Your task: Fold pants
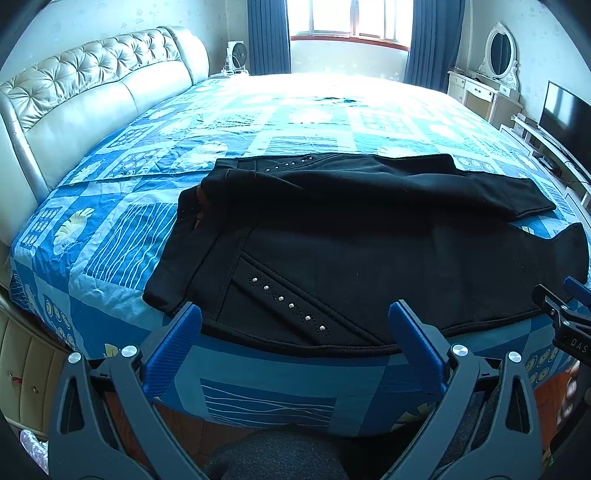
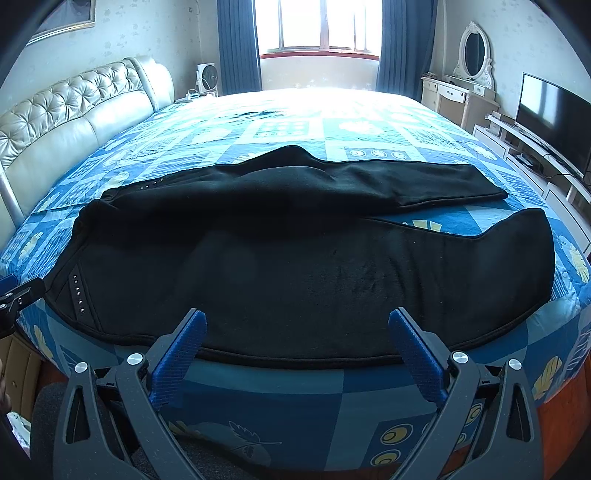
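Black pants (image 1: 351, 236) lie spread flat on the bed, waistband to the left, both legs running right. Rows of small studs (image 1: 291, 305) mark the near pocket. My left gripper (image 1: 295, 317) is open, its blue fingers just short of the near edge by the waist and pocket. In the right wrist view the same pants (image 2: 295, 266) fill the middle, the far leg lying apart from the near one at the right. My right gripper (image 2: 295, 325) is open too, its fingertips at the near edge of the near leg. Neither holds anything.
The bed's blue patchwork sheet (image 1: 122, 236) has a padded headboard (image 1: 92, 92) on the left. A TV on a low white stand (image 2: 554, 122) and a dressing table with a mirror (image 2: 465, 81) stand at the right. A curtained window (image 2: 317, 26) and a small fan (image 2: 207, 79) are beyond the bed.
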